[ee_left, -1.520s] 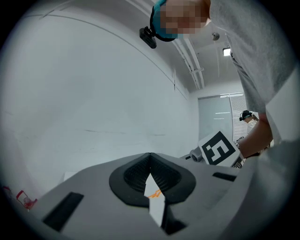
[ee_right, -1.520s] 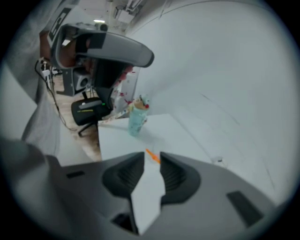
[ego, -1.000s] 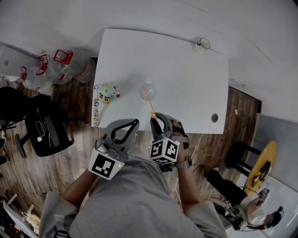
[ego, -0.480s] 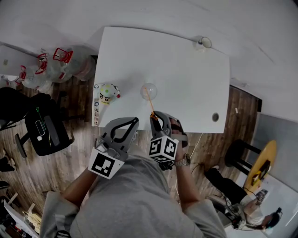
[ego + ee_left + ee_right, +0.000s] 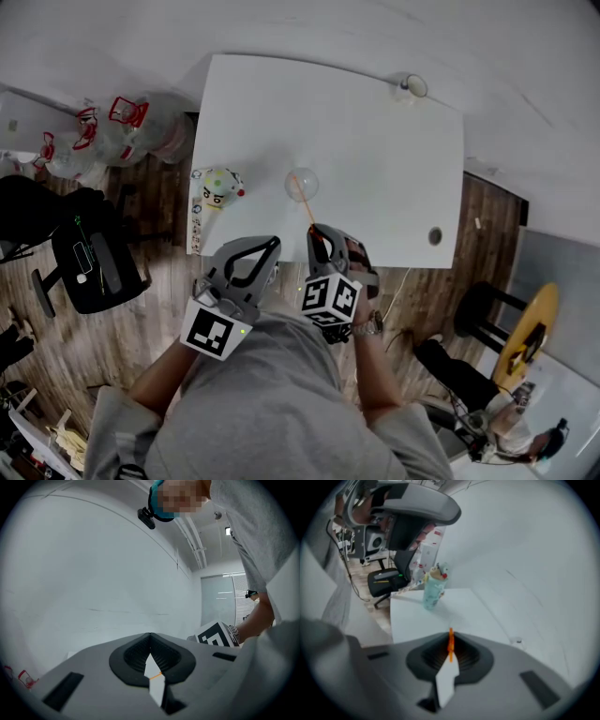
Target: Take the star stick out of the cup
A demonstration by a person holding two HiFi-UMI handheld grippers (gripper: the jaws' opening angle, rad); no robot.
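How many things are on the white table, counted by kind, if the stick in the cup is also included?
Clear cup: 1
Orange star stick: 1
Cartoon-face toy cup: 1
Small round object at the far edge, too small to identify: 1
Total: 4

The star stick [image 5: 302, 201] is orange, the table [image 5: 375, 141] white.

We saw soft, even light and hardly a shadow on the pale counter [image 5: 375, 169]. All views bent and darkened toward their rims (fisheye lenses), and the right gripper view was smeared with blur.
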